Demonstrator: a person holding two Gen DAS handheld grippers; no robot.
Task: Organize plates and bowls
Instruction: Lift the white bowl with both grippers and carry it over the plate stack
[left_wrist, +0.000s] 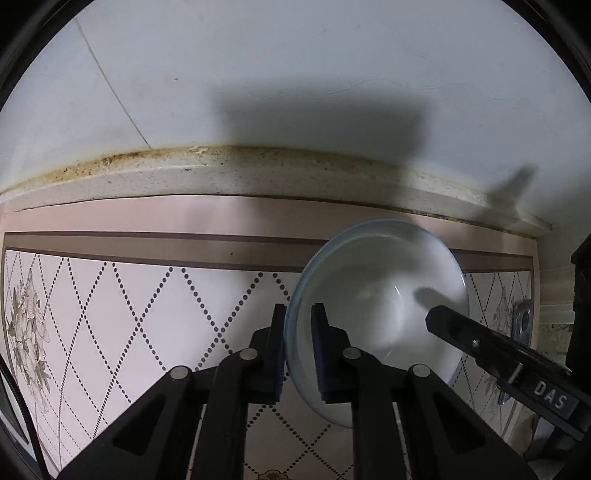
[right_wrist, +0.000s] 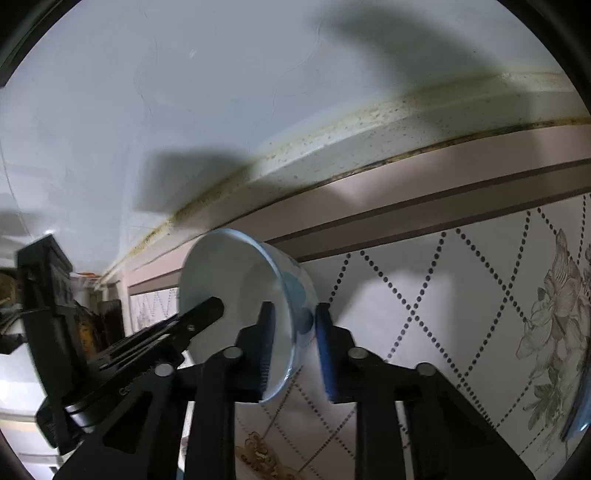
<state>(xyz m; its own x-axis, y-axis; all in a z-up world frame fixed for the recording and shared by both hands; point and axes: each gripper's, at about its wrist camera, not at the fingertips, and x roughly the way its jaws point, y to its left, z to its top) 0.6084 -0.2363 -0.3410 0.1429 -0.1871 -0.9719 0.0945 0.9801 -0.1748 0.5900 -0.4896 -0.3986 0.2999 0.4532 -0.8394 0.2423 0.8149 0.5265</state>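
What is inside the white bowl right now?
No food shows inside the bowl; one finger of the left gripper and the other gripper's finger reach in, covering part of its wall.

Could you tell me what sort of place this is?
Probably a home kitchen: a speckled stone counter edge below a pale wall, a patterned mat, and a white bowl being handled.

Blue-rimmed dish (right_wrist: 576, 417) cut off, rt edge
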